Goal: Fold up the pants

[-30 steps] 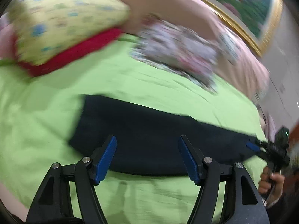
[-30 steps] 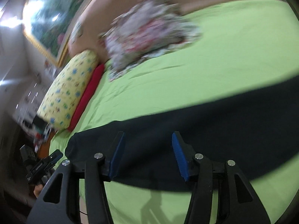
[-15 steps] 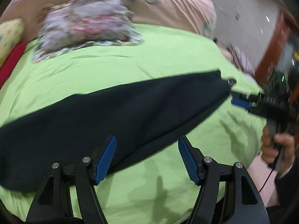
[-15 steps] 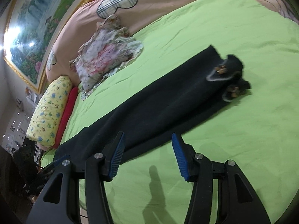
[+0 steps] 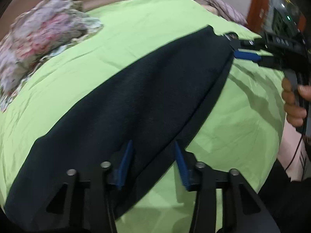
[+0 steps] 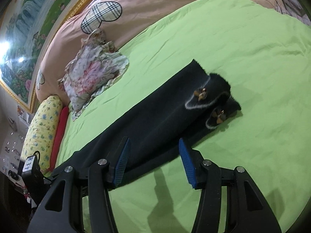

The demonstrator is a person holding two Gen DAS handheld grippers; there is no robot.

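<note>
Dark navy pants (image 5: 136,104) lie stretched flat across the green bedsheet (image 5: 145,25), folded lengthwise leg on leg. Their cuffs have white trim and small gold bows (image 6: 202,94). My left gripper (image 5: 153,153) is open and hovers over the near edge of the pants around mid-length. My right gripper (image 6: 153,149) is open above the near edge of the pants, short of the cuffs. It also shows in the left wrist view (image 5: 246,51), held at the far cuff end.
A floral cushion (image 6: 93,71) lies on the sheet behind the pants. A yellow bolster (image 6: 41,128) and red pillow (image 6: 59,132) sit at the bed's left end. A pink quilt (image 6: 136,9) lines the back. The bed edge runs near me.
Both views have swung along the pants toward the cuff end. My left gripper has moved closer over the pants and its fingers have narrowed a little. Both grippers stay empty.
</note>
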